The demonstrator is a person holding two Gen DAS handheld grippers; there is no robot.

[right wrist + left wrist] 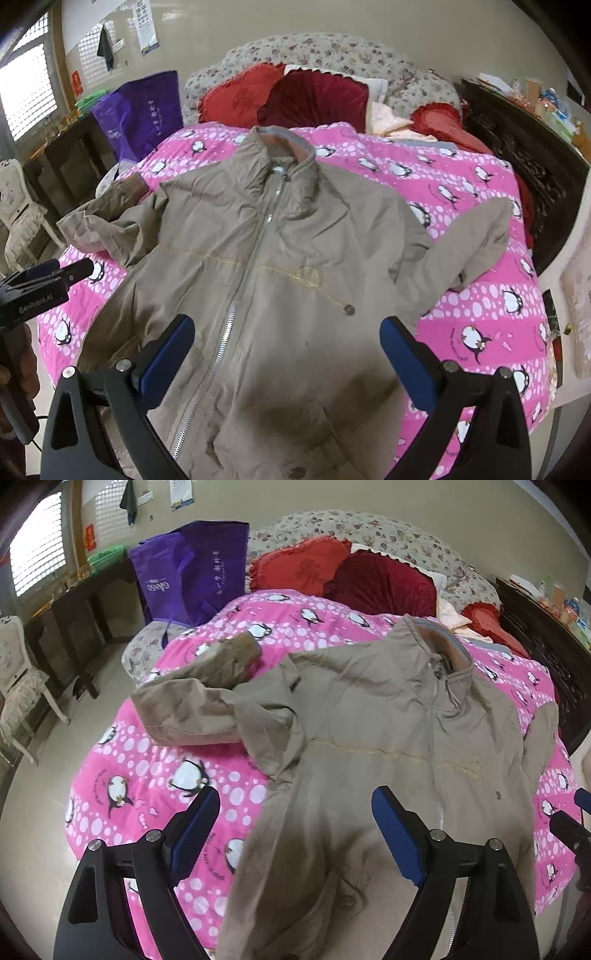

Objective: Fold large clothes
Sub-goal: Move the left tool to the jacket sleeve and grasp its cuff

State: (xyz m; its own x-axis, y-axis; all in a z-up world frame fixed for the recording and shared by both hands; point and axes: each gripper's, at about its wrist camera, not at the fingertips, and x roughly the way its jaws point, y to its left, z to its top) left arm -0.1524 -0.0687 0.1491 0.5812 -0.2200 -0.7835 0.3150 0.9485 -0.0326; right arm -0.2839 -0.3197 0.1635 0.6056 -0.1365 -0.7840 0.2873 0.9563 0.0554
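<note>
Bedroom w/ beige walls; one bed under one pink penguin quilt [480,306]. Counted on it: 1 tan jacket [280,258], spread front-up across quilt centre, zip closed, collar [280,144] toward headboard, hem toward cameras. 2 sleeves: left sleeve [195,698] bent back on itself w/ ribbed cuff [243,646] pointing toward headboard; right sleeve [476,243] angled out over quilt, cuff end not clear. 2 round snaps seen on right front panel in right wrist view, 1 more near hem.

Beyond jacket at bed head: 3 red cushions [317,99], bunched together against floral headboard [332,51]. 1 purple bag [195,576] upright at bed's left edge, beside dark wood desk [74,616]. 1 white chair [18,686] on floor, well apart from bed. 1 dark wood cabinet [517,147] along right side, clutter on top too small to ID.

2 tongs total. Left gripper [295,808] hovered above jacket's lower left side, blue pads [199,819] spread wide, nothing pinched. Right gripper [286,339] hovered above jacket's lower front over zip, pads [402,350] likewise spread wide, nothing between. Each tool visible at edge of other's view.
</note>
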